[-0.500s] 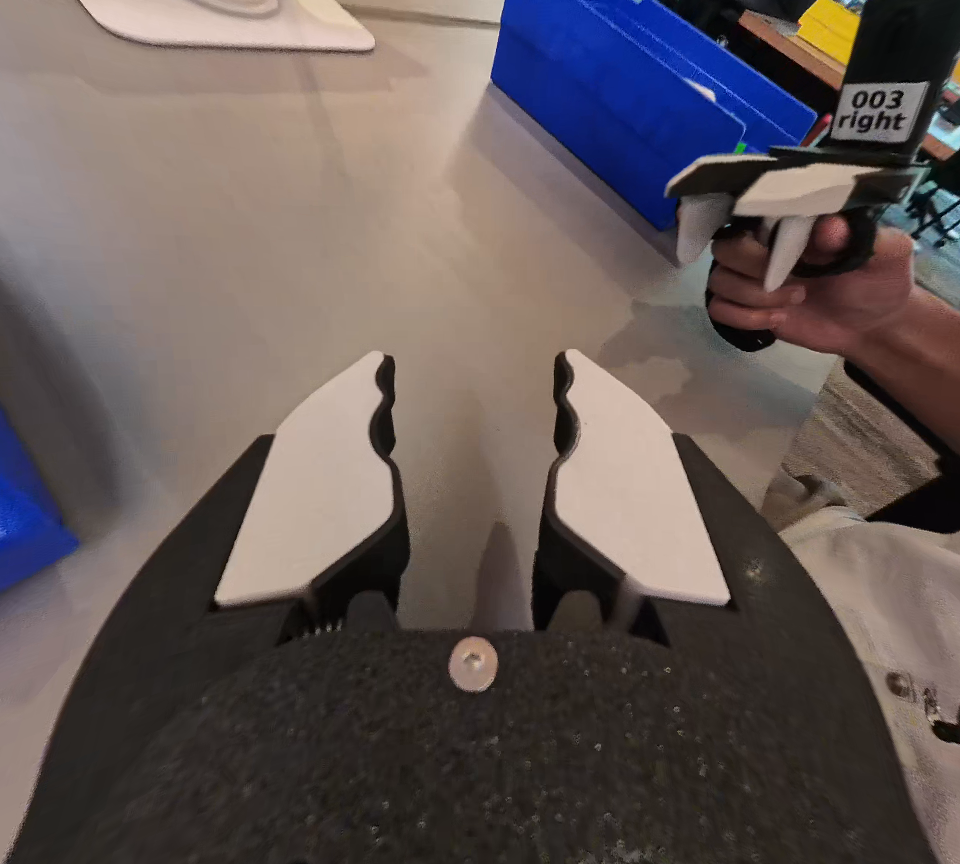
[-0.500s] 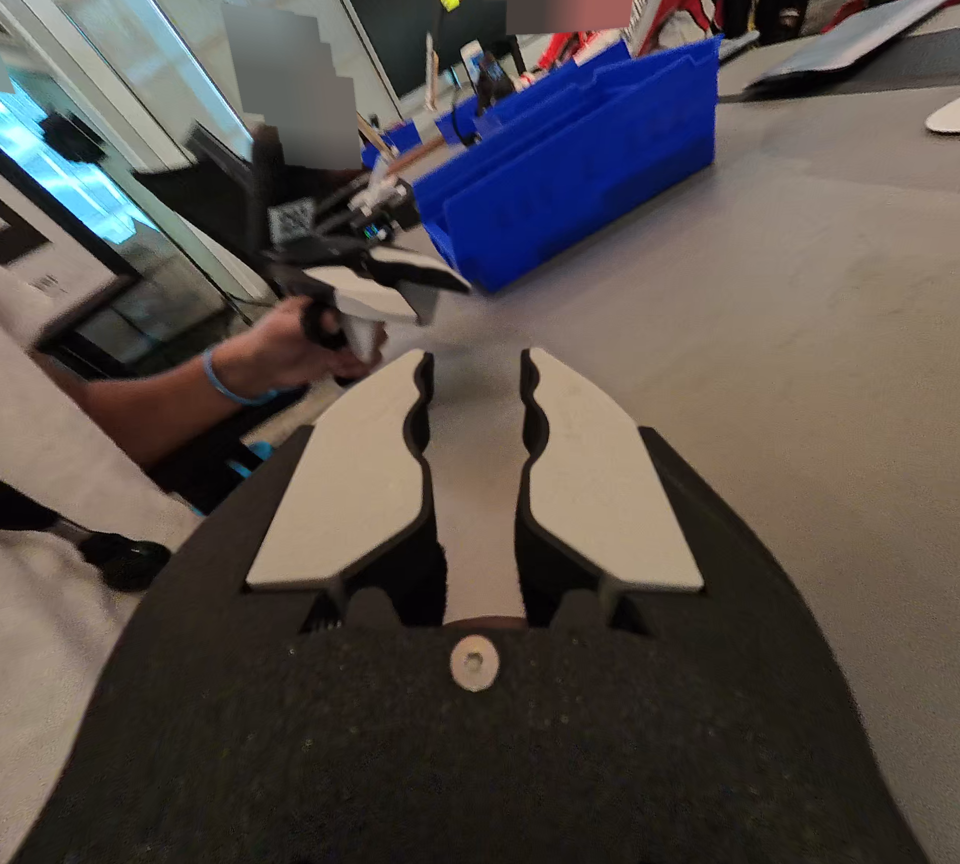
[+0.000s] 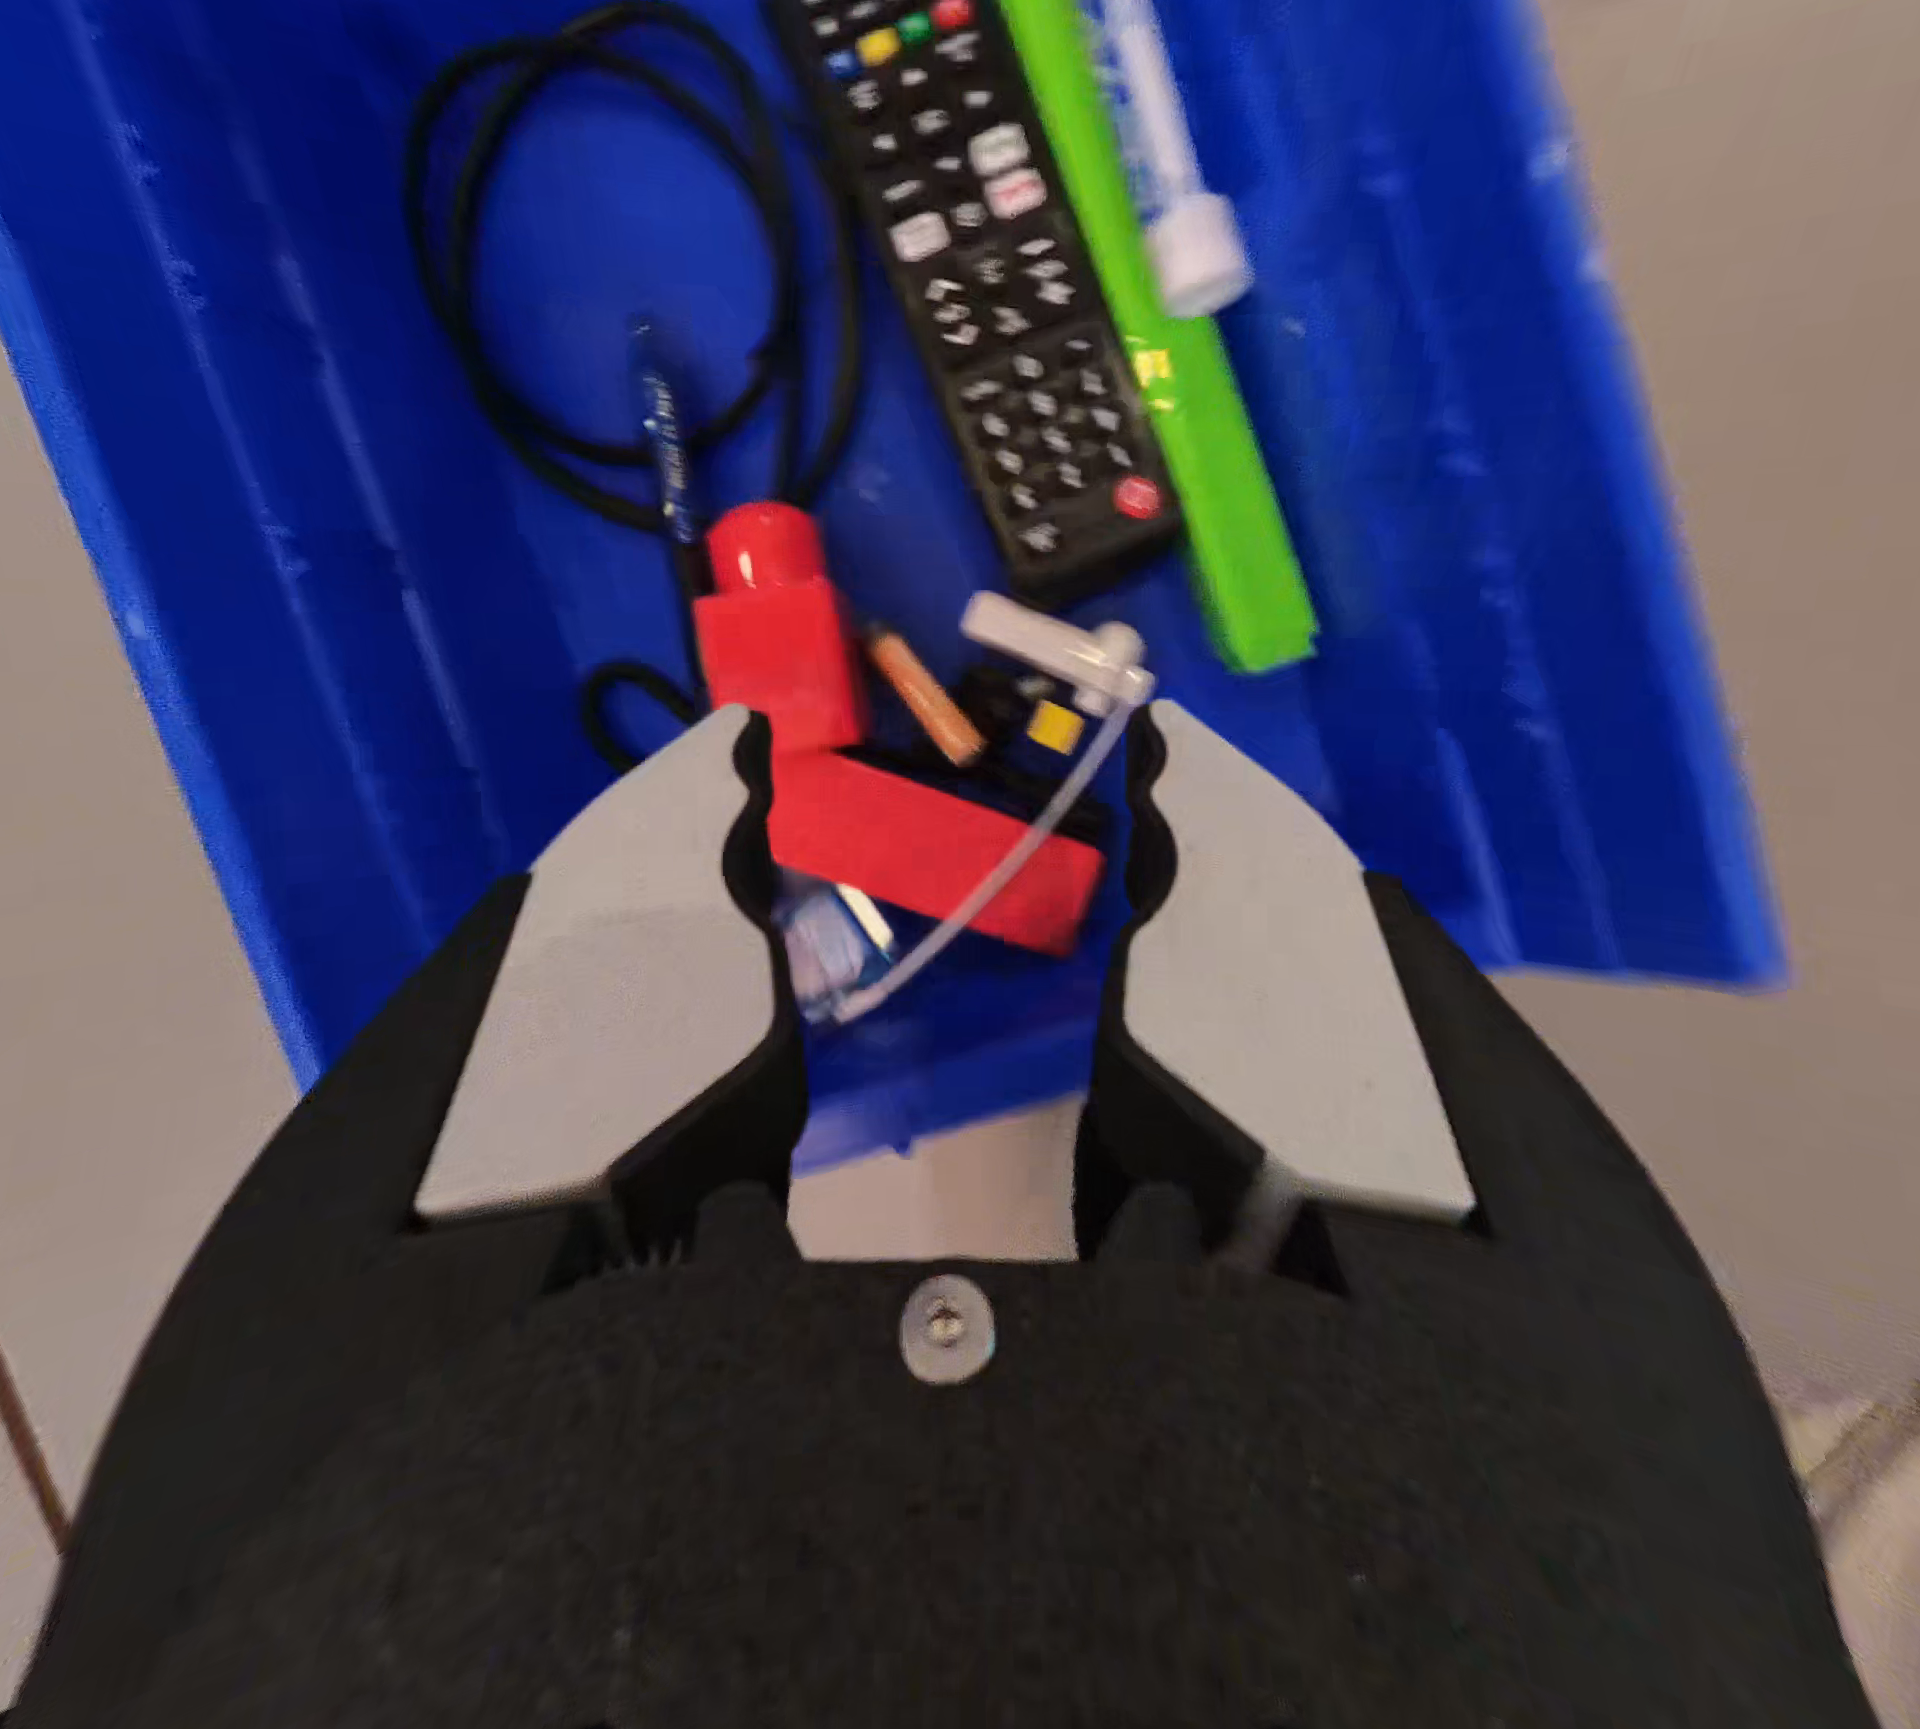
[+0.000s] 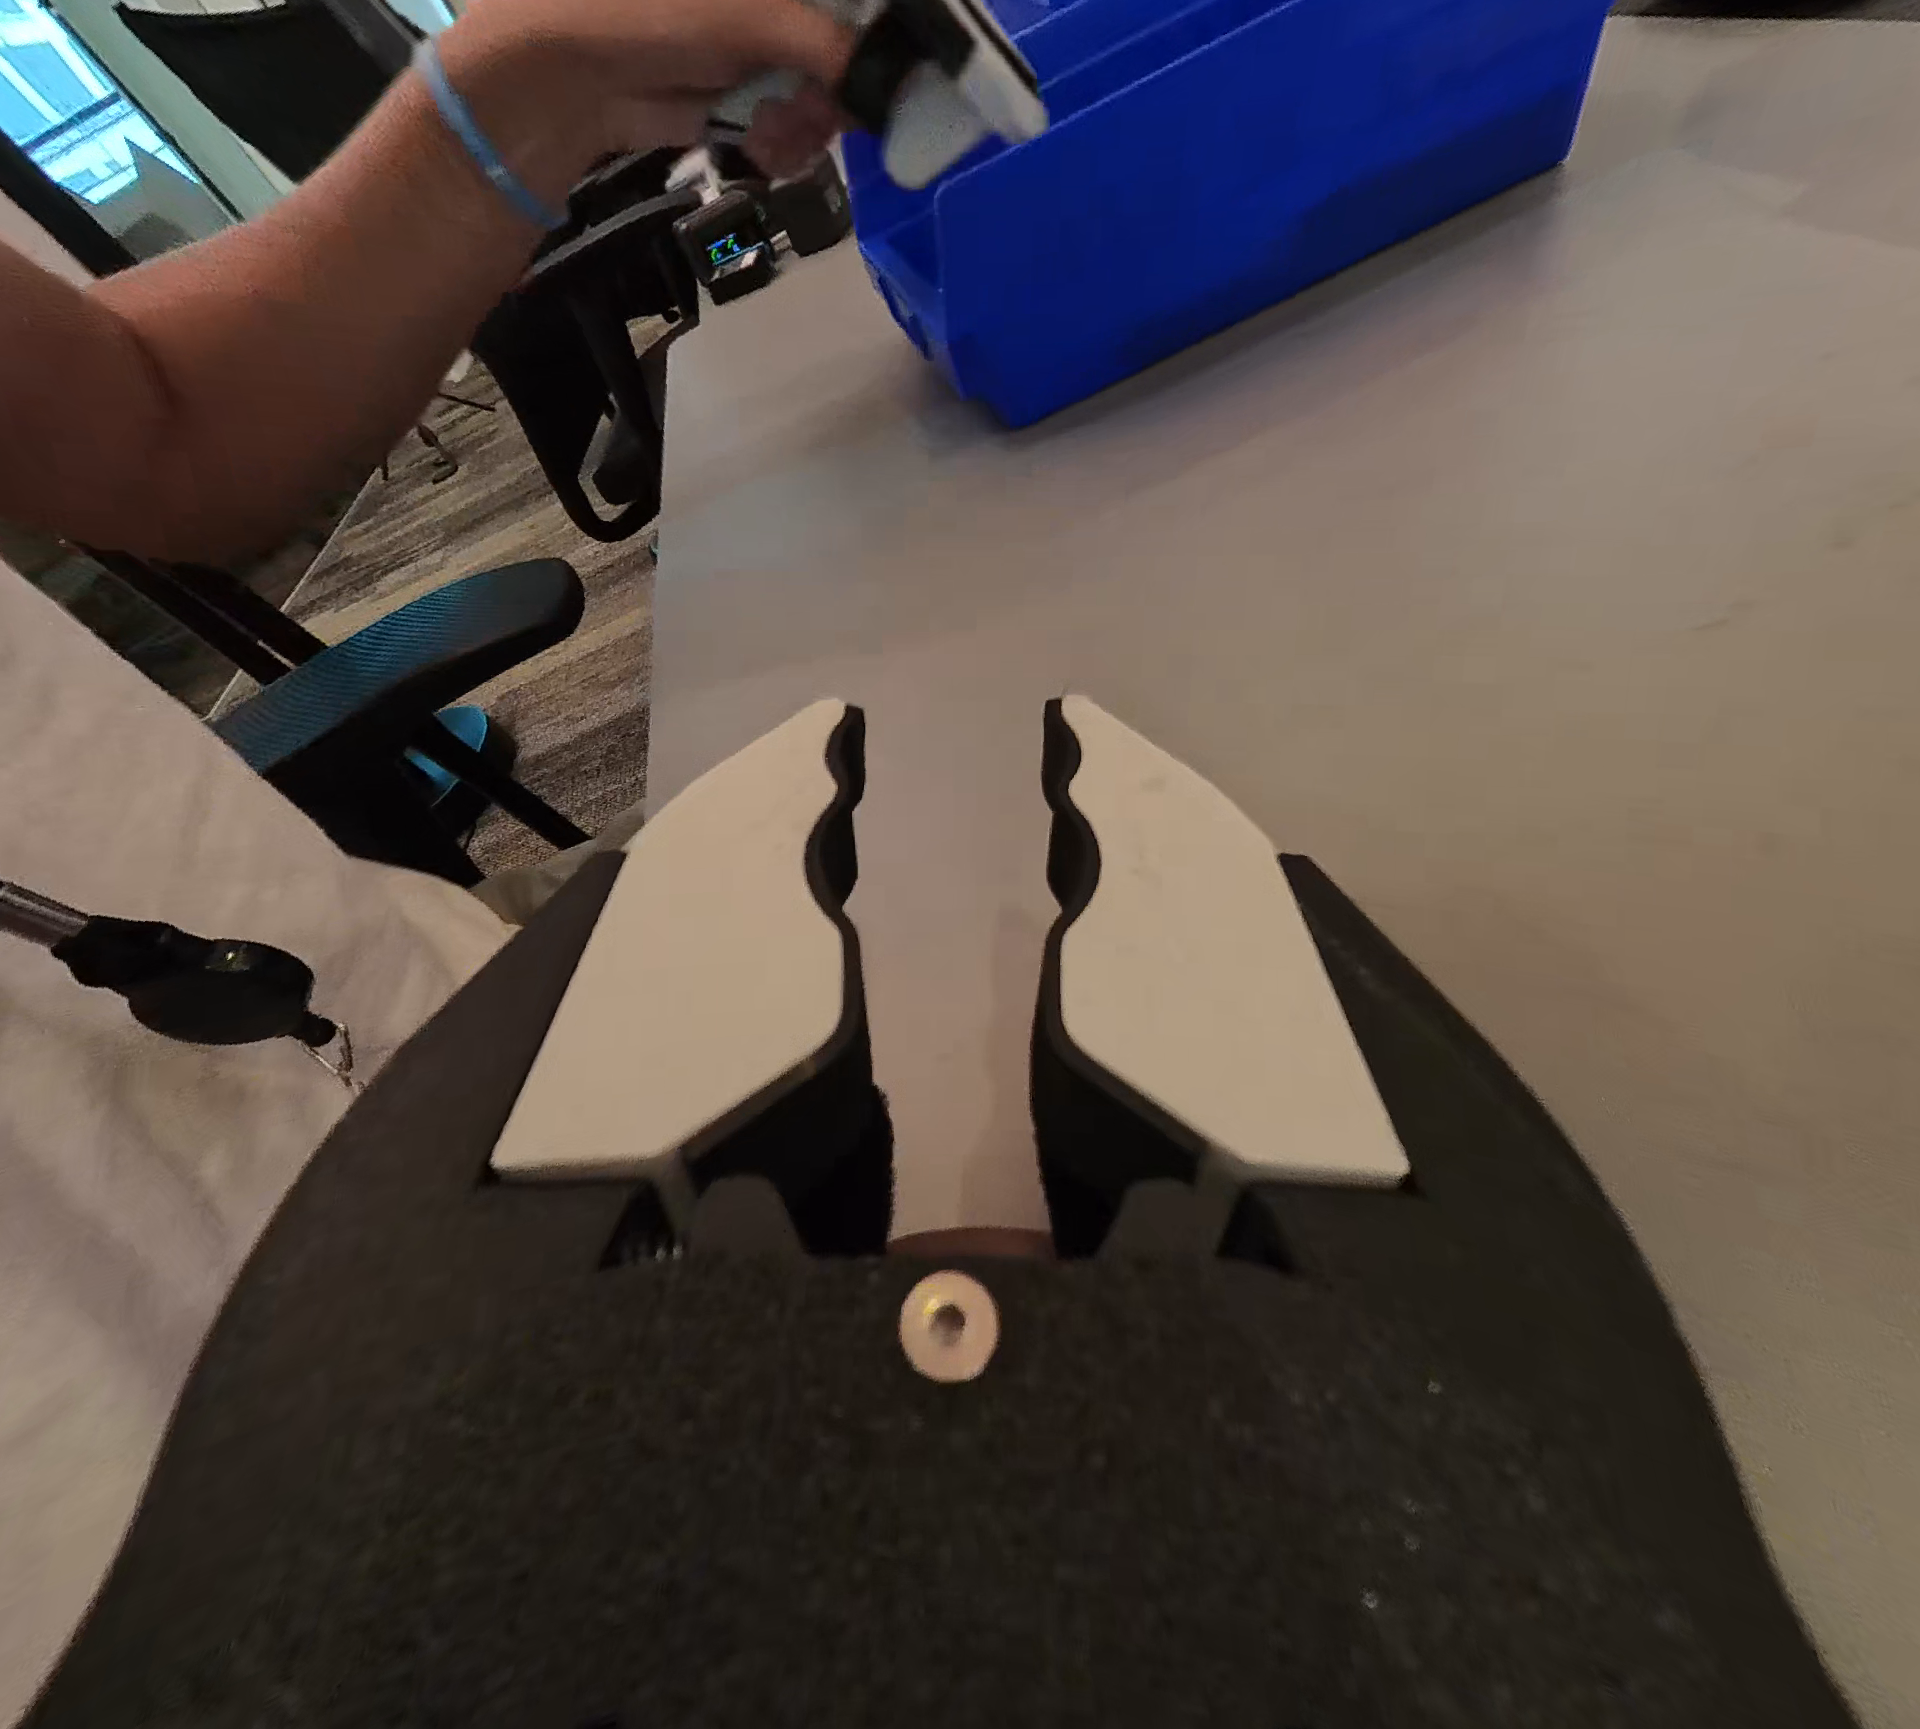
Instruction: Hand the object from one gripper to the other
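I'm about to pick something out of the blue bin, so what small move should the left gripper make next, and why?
Probably lower the left gripper straight down. Its jaws are open and empty above the blue bin, roughly framing the flat red block. The right gripper waits open and empty over the table.

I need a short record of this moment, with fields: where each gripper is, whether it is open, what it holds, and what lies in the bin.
left gripper: above the blue bin, pointing down into it, open, empty
right gripper: low over the grey table, away from the bin, open, empty
bin contents: black remote, green bar, white tube, black cord, red blocks, some small items
handover: not yet started
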Demonstrator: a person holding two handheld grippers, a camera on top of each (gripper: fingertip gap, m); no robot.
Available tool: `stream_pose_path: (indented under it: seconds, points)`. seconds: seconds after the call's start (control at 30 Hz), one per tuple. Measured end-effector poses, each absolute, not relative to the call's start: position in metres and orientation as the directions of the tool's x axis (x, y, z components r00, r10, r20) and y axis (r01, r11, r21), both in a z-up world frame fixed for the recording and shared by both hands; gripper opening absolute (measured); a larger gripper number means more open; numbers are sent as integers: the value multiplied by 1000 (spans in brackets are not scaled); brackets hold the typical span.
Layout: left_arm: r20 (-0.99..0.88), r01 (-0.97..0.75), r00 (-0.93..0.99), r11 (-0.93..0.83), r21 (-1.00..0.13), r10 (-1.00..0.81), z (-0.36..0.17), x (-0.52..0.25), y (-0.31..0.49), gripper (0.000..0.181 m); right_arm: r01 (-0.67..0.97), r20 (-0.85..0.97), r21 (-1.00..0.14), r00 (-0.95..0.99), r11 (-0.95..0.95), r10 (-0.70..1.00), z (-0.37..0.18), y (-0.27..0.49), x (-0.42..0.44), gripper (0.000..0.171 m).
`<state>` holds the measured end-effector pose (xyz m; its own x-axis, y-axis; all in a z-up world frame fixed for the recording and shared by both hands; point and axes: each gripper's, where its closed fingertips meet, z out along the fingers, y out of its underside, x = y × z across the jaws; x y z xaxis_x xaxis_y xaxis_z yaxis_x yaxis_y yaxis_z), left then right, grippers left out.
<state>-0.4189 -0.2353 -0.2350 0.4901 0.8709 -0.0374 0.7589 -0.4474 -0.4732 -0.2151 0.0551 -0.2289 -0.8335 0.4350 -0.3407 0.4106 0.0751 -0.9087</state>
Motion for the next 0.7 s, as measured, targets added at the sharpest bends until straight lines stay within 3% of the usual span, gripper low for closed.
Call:
stream_pose_path:
  seconds: [0.17,0.33,0.7]
  points:
    - [-80,854,402,-405,-326,912,-276,-451,-267,61,421,-348,-903,-832,83,432,-231,57,-214,33]
    - [-9,876,380,-363,-317,925,-285,-454,-267,34,440,-371,-895,-818,65,439,-232,64,-219,33]
    - [-33,865,382,-370,-338,923,-290,-455,-267,35,462,-395,-884,-814,64,426,-235,57,-222,32]
